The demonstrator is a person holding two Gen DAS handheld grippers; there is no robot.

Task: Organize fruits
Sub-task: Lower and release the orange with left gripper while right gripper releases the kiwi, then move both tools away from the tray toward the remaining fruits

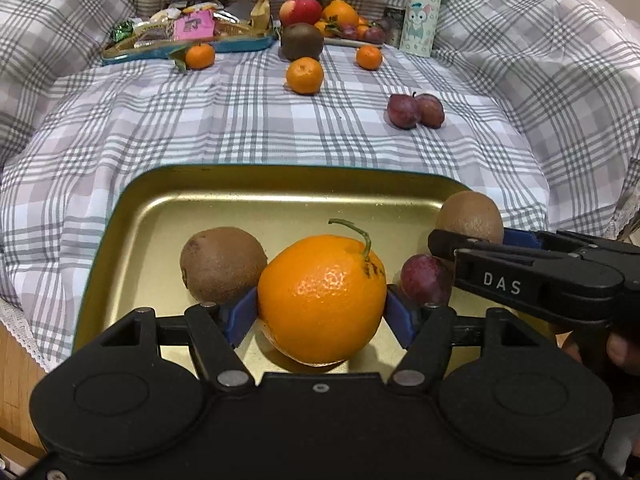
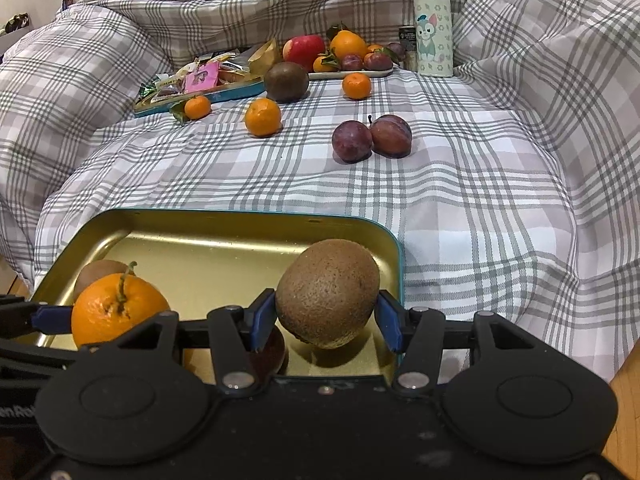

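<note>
A gold tray [image 1: 280,196] with a teal rim lies on the checked cloth; it also shows in the right wrist view [image 2: 224,240]. My left gripper [image 1: 320,312] is shut on a large orange [image 1: 322,298] just above the tray floor. A kiwi [image 1: 222,264] and a plum [image 1: 424,280] lie in the tray beside it. My right gripper [image 2: 326,322] is shut on a second kiwi [image 2: 328,292] and holds it over the tray's right end; a shadow lies under it. That kiwi [image 1: 470,216] and the right gripper [image 1: 460,240] show in the left wrist view.
On the cloth beyond lie two plums [image 2: 372,136], three mandarins [image 2: 263,117] and a dark round fruit [image 2: 287,81]. At the back are a snack tray [image 2: 200,84], a plate of fruit [image 2: 344,56] and a printed bottle [image 2: 433,24]. Folded cloth rises on both sides.
</note>
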